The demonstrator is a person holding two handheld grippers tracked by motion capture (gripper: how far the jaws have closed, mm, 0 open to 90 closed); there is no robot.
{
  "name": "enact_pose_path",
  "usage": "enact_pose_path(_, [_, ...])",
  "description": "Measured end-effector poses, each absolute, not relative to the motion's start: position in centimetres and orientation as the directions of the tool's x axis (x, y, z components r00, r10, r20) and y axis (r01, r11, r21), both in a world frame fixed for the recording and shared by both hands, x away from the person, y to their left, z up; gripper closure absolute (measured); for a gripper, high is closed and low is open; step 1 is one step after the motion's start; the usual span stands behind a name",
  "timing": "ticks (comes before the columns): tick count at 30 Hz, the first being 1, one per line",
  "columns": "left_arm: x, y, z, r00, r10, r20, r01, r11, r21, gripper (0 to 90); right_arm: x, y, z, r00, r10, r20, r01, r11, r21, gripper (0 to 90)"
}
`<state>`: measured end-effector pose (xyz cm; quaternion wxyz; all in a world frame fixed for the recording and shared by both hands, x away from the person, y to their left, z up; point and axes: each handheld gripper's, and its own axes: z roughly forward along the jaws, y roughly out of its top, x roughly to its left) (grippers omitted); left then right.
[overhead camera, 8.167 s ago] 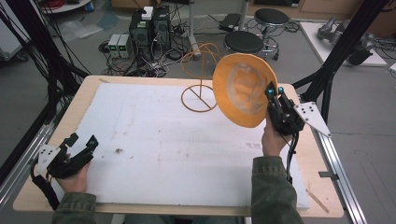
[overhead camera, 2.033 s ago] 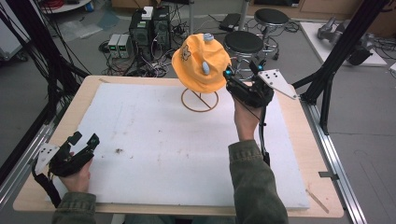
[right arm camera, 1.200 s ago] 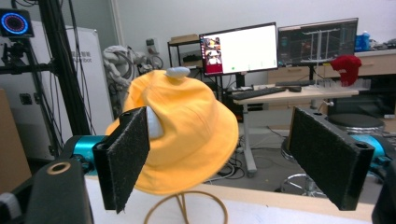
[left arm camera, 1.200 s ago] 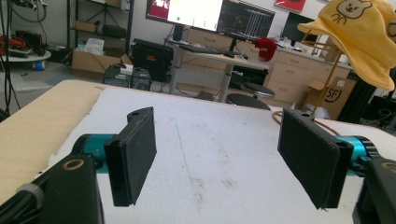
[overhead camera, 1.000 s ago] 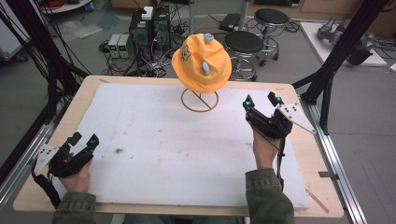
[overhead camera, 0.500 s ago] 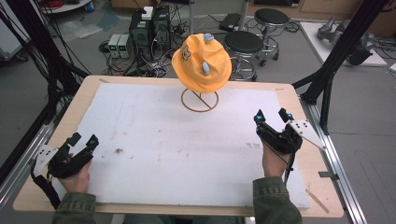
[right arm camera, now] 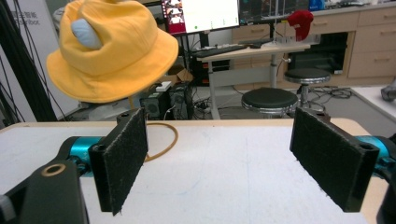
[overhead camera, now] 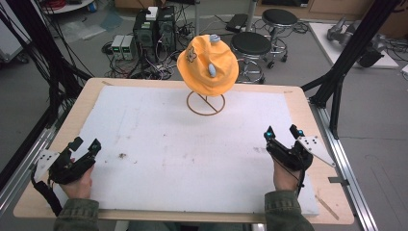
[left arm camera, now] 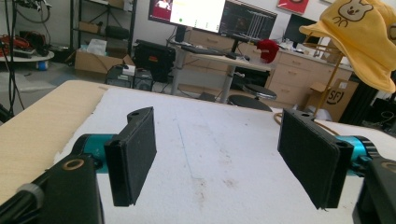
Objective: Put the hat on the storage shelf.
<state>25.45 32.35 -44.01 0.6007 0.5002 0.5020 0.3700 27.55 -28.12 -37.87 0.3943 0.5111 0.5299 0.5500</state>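
Note:
A yellow bucket hat (overhead camera: 208,63) with small grey-blue ears hangs on a thin wire stand (overhead camera: 206,103) at the back middle of the table. The hat (right arm camera: 112,51) also appears at the upper left of the right gripper view, and its bear-face side (left arm camera: 362,35) at the upper right of the left gripper view. My right gripper (overhead camera: 283,134) rests at the right edge of the white mat, open, nothing between its pads (right arm camera: 120,156). Low at the left front corner, my left gripper (overhead camera: 84,146) is open and holds nothing.
A white foam mat (overhead camera: 192,154) covers most of the wooden table (overhead camera: 67,110). Black frame posts (overhead camera: 346,57) rise at both sides. Stools (overhead camera: 250,45), computer boxes (overhead camera: 154,26) and cables lie on the floor behind the table.
The right gripper carried the hat to the stand, let it go there, then drew back toward the right front of the table, open. The left gripper stayed put.

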Motion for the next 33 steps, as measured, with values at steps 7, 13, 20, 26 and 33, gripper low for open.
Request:
enact_pose_path(7, [25.5,32.4,-44.0,0.222,0.947,-0.234,0.06,0.226,0.972,28.0,27.2,-28.5,-39.4,-0.143,0.978,0.15,0.119,-0.133,0.984,17.0])
enact_pose_path(13, [25.5,32.4,-44.0,0.22,0.948,-0.231,0.059,0.224,0.973,28.0,27.1,-28.4,-39.9,-0.139,0.979,0.153,0.138,-0.134,0.981,16.0])
enact_pose_path(20, [25.5,32.4,-44.0,0.22,0.948,-0.229,0.06,0.221,0.973,28.0,27.0,-28.0,-40.0,-0.149,0.981,0.12,0.131,-0.101,0.986,15.8])
enact_pose_path(26, [25.4,32.5,-44.0,0.216,0.949,-0.231,0.058,0.223,0.973,28.0,26.9,-27.8,-39.9,-0.165,0.981,0.102,0.116,-0.084,0.99,15.8])
enact_pose_path(33, [25.6,32.3,-44.1,0.23,0.946,-0.229,0.066,0.22,0.973,28.0,26.3,-27.6,-39.7,-0.179,0.981,0.069,0.074,-0.056,0.996,15.5])
